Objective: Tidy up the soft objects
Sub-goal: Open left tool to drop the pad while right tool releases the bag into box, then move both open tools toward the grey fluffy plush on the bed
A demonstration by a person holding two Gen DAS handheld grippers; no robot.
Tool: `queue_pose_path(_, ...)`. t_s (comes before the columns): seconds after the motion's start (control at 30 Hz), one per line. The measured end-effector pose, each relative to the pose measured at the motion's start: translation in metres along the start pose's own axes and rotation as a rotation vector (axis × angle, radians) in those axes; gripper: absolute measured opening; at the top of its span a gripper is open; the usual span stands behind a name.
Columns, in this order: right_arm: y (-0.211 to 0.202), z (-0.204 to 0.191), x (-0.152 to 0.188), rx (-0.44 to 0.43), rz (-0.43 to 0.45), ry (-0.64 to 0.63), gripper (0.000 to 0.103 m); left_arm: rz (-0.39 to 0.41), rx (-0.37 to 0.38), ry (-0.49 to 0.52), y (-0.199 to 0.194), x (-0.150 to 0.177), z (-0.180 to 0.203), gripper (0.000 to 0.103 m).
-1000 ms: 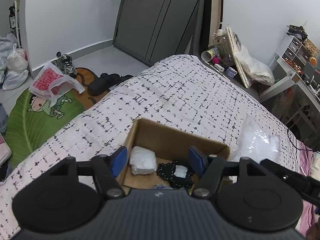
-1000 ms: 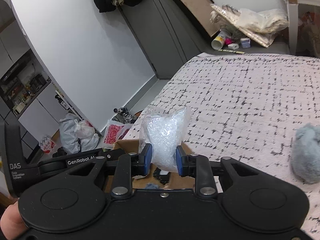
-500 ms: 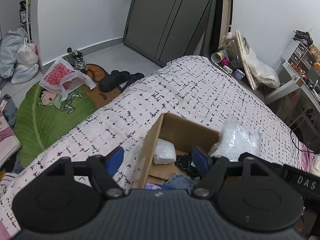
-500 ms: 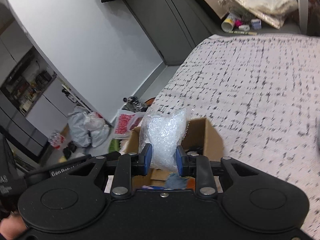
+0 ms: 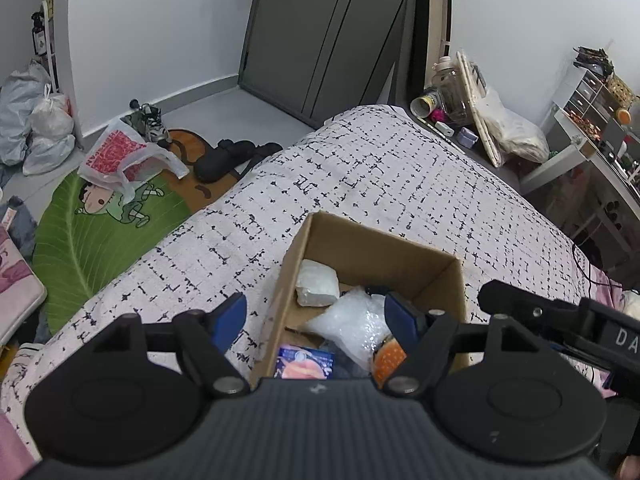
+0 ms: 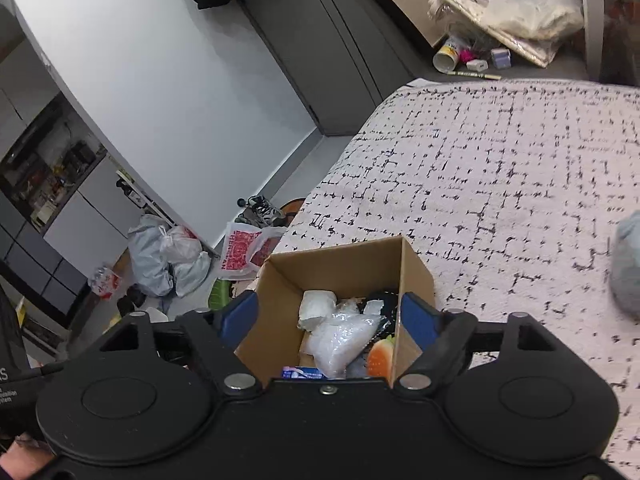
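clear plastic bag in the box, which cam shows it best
The right wrist view: the clear plastic bag lies in the cardboard box, nearly whole and unblocked. The left wrist view shows it too, but a blue finger pad covers its right edge.

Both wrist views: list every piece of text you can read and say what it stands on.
"DA": white letters, cut by the frame edge, on the right tongs' black body.
Red-and-white plastic bag on the floor: print too distorted to read.
Blue packet in the cardboard box: print too small.
Left tongs' body: small white lettering, illegible.
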State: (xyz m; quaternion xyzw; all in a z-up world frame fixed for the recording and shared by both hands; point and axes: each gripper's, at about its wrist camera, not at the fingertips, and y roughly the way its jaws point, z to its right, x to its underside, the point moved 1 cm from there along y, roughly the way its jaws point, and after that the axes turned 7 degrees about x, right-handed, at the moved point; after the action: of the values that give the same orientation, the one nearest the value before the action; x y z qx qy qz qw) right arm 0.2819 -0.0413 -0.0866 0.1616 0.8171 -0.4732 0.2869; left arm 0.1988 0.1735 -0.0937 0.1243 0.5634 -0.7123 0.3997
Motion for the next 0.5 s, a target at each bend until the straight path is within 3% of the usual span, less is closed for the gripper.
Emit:
queue_pose_path(0.13,-0.012,0.002,0.001,0.019,-0.023,-0.008,0.080,0.027,-0.020,0.030,-0.013,0.001,0.008,0.083)
queue_pose_path(0.37,-0.042,0.004,0.005,0.057,-0.012,-0.060,0.095,0.025,-0.044,0.066,-0.027,0.007,0.027,0.096)
queue_pose_path(0.5,-0.057,0.013,0.007,0.064,0.006,-0.063,0.096,0.029,-0.025,0.074,-0.035,0.011,0.037,0.101)
